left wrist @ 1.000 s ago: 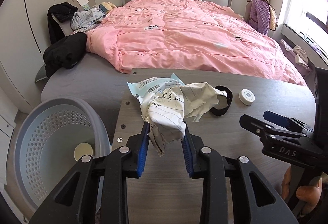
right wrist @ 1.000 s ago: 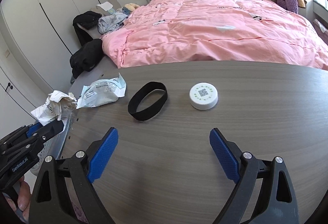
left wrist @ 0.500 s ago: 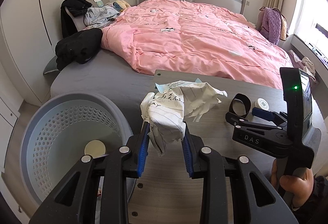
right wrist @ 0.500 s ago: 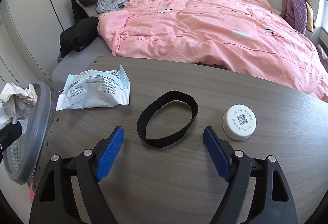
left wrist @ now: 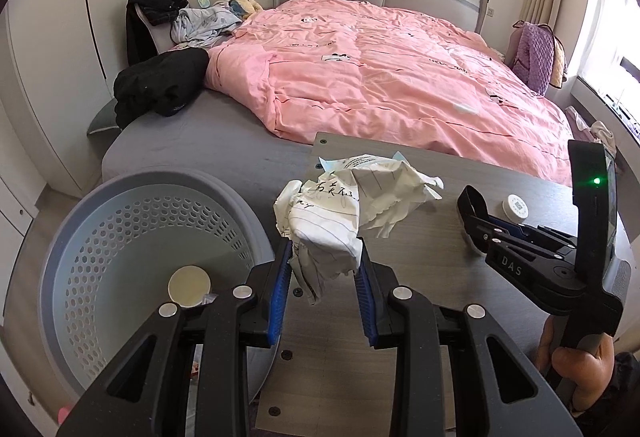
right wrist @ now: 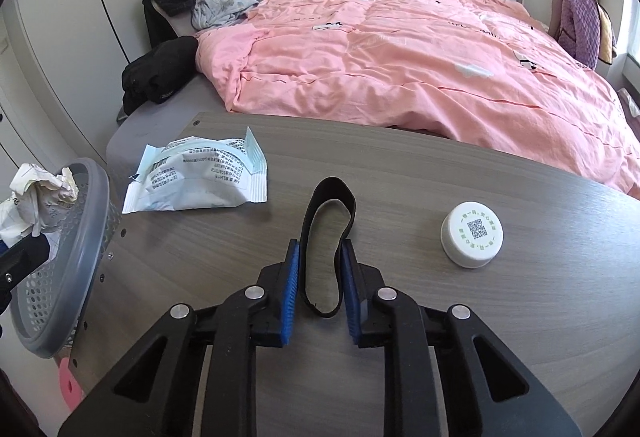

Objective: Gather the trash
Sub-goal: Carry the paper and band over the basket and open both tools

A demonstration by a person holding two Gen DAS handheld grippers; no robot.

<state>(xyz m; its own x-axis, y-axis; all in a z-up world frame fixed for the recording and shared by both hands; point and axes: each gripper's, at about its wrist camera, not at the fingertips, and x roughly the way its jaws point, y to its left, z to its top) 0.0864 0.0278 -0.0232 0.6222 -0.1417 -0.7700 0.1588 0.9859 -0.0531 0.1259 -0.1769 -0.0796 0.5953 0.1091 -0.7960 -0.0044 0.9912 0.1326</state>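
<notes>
pinks, greys and blue pads in a bedroom

the crumpled white ruled-paper ball carries thin dark lines and black handwriting; the blue ribbed pads sit on black plastic gripper frames. the pale blue-grey perforated plastic basket shows a hexagon hole pattern and a cream round disc. the white-and-light-blue printed plastic wrapper bears black text. the black elastic band loop is plain. the white round cap has green lettering and a black qr code. the grey wood-grain tabletop is streaked; the pink quilt has small black-and-white motifs.
</notes>
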